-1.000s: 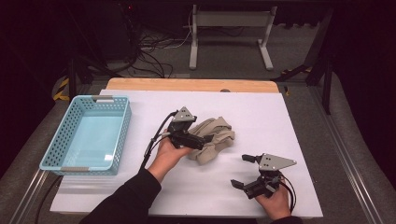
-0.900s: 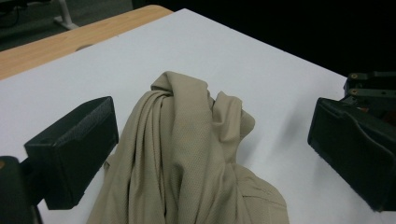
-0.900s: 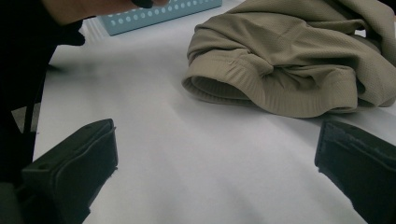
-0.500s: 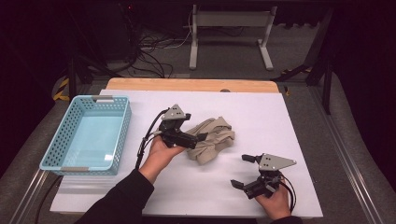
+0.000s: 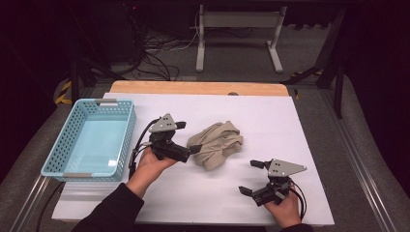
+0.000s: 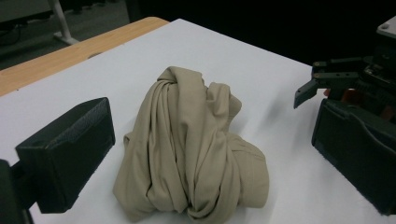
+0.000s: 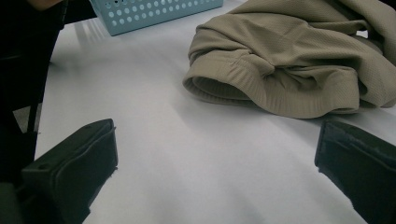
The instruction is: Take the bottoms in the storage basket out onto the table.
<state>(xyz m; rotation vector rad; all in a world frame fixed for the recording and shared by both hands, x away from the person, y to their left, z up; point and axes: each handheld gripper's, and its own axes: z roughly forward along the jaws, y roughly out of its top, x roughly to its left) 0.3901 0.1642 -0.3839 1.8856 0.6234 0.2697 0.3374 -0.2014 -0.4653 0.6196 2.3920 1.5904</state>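
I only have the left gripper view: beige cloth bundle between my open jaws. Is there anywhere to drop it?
Observer: Yes, a light blue basket sits at the table's left edge, on the far side of your left hand-held gripper from the cloth.
Operator: Anything in the basket?
Observer: It looks empty in the high view.
Operator: Is the right one touching the cloth?
Observer: No. The right hand-held gripper is open, near the table's front edge, apart from the cloth.

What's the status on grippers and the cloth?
Left gripper open at the beige cloth, not gripping. Right gripper open, apart from it. Cloth bunched on the table. Nothing in the way.
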